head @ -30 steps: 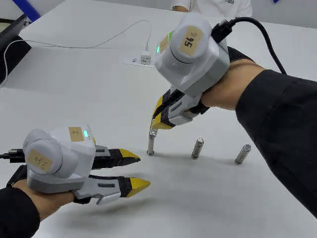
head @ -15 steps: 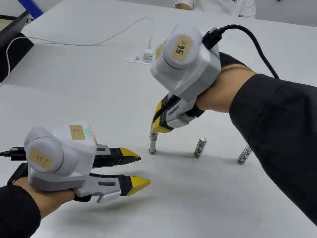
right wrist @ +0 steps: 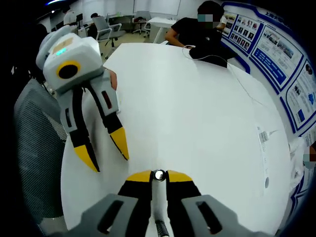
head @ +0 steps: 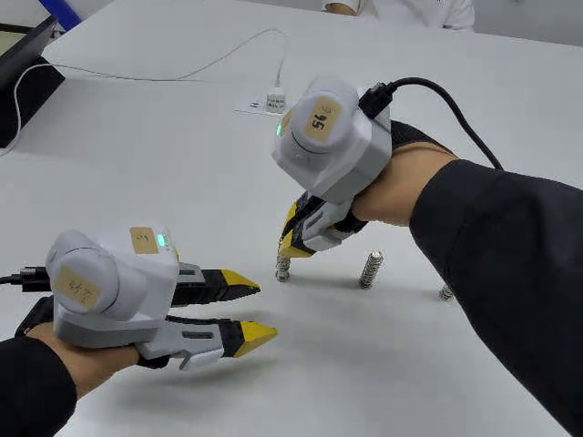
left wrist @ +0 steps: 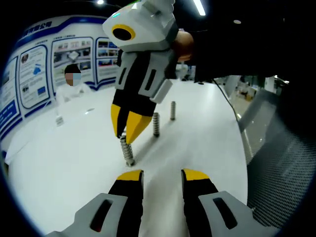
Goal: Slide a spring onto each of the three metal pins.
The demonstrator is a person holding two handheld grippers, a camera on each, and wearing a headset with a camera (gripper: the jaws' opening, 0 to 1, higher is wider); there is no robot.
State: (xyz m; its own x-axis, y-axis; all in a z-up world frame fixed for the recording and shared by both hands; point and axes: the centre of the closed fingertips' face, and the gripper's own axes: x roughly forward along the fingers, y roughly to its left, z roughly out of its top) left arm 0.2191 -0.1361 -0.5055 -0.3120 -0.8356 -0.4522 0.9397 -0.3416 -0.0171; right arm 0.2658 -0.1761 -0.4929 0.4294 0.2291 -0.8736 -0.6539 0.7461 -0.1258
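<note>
- At twelve o'clock from my left gripper (head: 258, 312), its jaws spread, my right gripper (head: 290, 248) pinches the spring (left wrist: 124, 143) over the pin (left wrist: 130, 161).
- I'd push straight down, without tilting.

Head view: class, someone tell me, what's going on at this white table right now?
A person holds a two-jaw gripper in each hand. The right gripper has its jaws shut on a small coiled metal spring seated over the nearest upright metal pin on the white table. The left gripper hovers nearby, jaws open, holding nothing. Two more coiled springs stand upright beyond, apparently already on their pins.
</note>
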